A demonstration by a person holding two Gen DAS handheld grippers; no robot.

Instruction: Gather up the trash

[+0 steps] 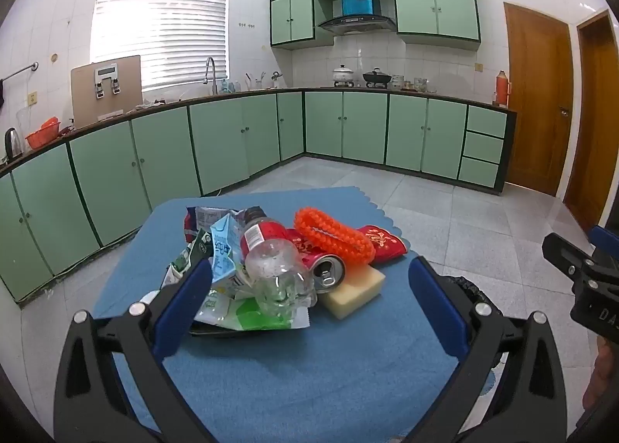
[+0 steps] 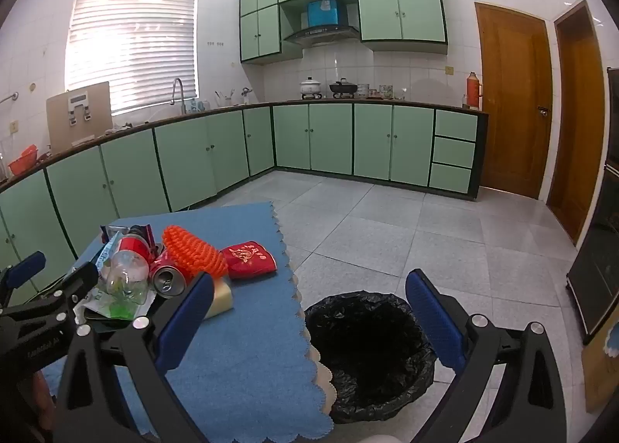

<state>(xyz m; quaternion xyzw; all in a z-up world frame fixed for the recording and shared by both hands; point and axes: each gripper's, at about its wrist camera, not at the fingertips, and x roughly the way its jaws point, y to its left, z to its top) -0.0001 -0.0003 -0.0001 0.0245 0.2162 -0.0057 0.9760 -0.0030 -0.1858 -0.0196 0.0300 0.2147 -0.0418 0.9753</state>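
A heap of trash lies on a blue-clothed table (image 1: 309,358): a crushed clear plastic bottle (image 1: 276,272) with a red label, a red drink can (image 1: 327,269), a blue-and-white milk carton (image 1: 224,249), green-and-white wrappers (image 1: 247,313), an orange beaded ring (image 1: 332,236), a red packet (image 1: 381,243) and a yellow sponge (image 1: 354,290). My left gripper (image 1: 309,300) hovers open just in front of the heap, empty. My right gripper (image 2: 309,311) stands open and empty over the table's right edge, above a bin with a black bag (image 2: 367,350) on the floor. The same bottle (image 2: 125,276) and can (image 2: 168,278) show in the right wrist view.
The table (image 2: 247,358) stands in a kitchen with green cabinets (image 1: 232,137) running along the left and far walls. Grey floor tiles (image 2: 445,234) stretch to the right towards two wooden doors (image 2: 514,98). A dark cabinet (image 2: 603,261) stands at the far right.
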